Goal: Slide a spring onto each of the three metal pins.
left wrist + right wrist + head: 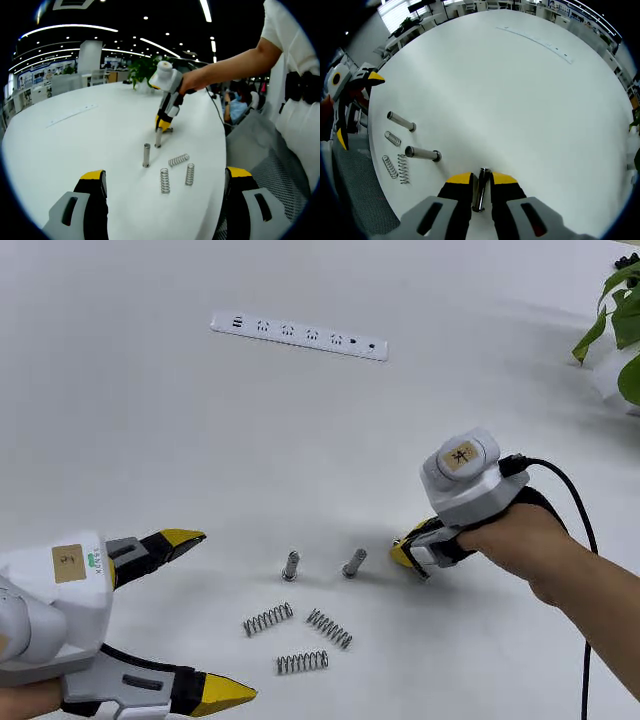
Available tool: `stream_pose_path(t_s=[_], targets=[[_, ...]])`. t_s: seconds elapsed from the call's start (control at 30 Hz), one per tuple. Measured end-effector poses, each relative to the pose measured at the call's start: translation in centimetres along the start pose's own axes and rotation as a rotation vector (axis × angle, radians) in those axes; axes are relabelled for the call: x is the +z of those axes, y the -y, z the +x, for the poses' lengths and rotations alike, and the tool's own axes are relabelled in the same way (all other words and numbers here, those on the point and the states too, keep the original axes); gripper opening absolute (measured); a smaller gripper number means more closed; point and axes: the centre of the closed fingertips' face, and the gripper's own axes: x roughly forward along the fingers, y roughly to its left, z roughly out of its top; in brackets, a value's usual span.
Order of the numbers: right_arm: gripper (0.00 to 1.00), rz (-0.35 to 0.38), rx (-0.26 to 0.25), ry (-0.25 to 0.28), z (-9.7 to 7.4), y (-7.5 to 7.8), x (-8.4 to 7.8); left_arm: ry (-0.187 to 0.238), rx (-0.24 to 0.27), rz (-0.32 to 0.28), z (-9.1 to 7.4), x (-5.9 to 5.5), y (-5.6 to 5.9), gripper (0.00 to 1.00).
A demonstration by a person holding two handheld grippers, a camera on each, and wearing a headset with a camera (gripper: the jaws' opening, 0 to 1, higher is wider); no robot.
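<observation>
The right gripper (481,179) is down low over the white table (150,440), its yellow-tipped jaws closed tight on a metal pin (481,192). In the right gripper view the pin runs straight up the line of the jaws, with only its far end poking out past the tips. Whether that end touches the table cannot be told.

Over to the left gripper (205,615): its jaws are spread wide apart, holding nothing and touching nothing, at the near edge of the table.

Between the two grippers, two more pins (290,565) (354,562) stand upright side by side, the second just beside the right gripper. In front of them lie three springs (268,619) (329,628) (302,662), loose on the table and close together.

In the head view the held pin is hidden behind the right gripper's body and the hand (520,540). The left gripper is cut off by the frame's edge.
</observation>
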Motion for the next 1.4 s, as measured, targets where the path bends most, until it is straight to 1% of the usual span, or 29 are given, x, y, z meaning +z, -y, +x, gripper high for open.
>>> stream_pose_path(t_s=[0.07,0.27,0.47,0.57,0.77,0.83,0.9,1.0,1.17,1.3,1.4], targets=[[0.14,0.005,-0.001,0.002,0.1,0.0,0.1,-0.001,-0.001,-0.001,-0.1,-0.3,-0.2,1.0],[0.1,0.002,-0.02,-0.003,0.1,0.3,0.1,-0.001,-0.001,-0.002,-0.1,-0.1,-0.2,1.0],[0.09,0.02,-0.023,0.012,0.2,0.4,0.1,-0.002,-0.002,-0.003,0.0,0.0,-0.1,0.99],[0.09,0.008,-0.023,0.011,0.2,0.3,0.0,-0.003,-0.005,-0.002,0.0,0.0,0.0,0.99],[0.09,0.014,-0.024,0.019,0.4,0.6,0.0,0.0,-0.003,0.0,0.0,0.2,0.1,0.99],[0.09,0.014,-0.023,0.019,0.3,0.5,-0.1,-0.002,-0.003,0.0,0.0,0.1,0.1,0.99],[0.09,0.013,-0.023,0.02,0.3,0.7,-0.2,-0.004,-0.002,-0.001,0.0,0.1,0.1,0.99],[0.09,0.014,-0.023,0.028,0.0,0.5,-0.5,-0.005,-0.003,-0.003,0.0,-0.1,0.1,0.99],[0.09,0.014,-0.024,0.045,-0.3,0.1,-0.5,-0.006,-0.004,-0.005,0.0,-0.4,0.0,0.99],[0.09,0.011,-0.023,0.062,-0.4,0.2,-0.2,-0.006,-0.005,-0.002,0.0,-0.3,0.1,0.99],[0.09,0.008,-0.024,0.076,-0.9,-0.1,-0.2,-0.006,-0.005,-0.001,0.0,-0.4,0.0,0.99]])
